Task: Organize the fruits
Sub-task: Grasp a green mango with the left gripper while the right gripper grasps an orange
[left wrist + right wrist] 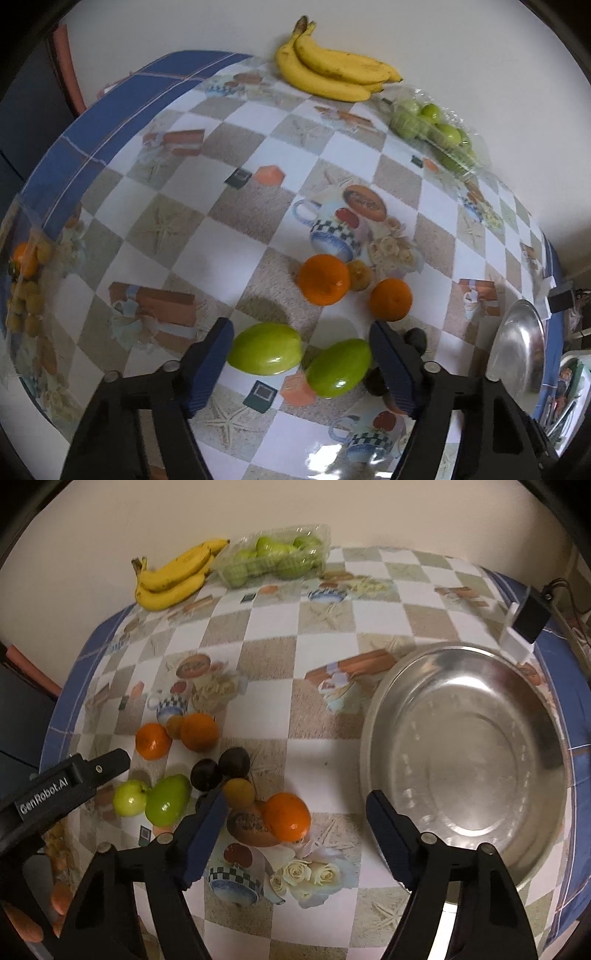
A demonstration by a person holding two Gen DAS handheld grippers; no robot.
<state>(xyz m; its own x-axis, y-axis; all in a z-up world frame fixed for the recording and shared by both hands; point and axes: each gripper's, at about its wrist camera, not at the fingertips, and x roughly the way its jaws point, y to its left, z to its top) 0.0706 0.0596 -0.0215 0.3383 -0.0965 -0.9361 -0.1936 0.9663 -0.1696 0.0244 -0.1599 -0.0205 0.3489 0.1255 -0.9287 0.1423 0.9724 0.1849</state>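
My left gripper (301, 332) points down at the checked tablecloth with two green fruits (265, 349) (338, 367) lying side by side between its blue fingers; the jaws stand wide and I see no squeeze on them. Just beyond lie two oranges (324, 278) (390, 299) and a small brown fruit (359, 275). My right gripper (295, 801) is open around a third orange (287, 816), with a gap on both sides. A yellowish fruit (239, 793) sits by its left finger, two dark plums (205, 774) (234, 762) behind that. The steel bowl (369, 738) stands empty to the right.
Bananas (173, 576) and a clear box of green fruits (273, 555) lie at the far edge by the wall. A small black device (532, 616) stands at the table's right edge. A clear bag of small fruits (26, 280) shows at the left rim.
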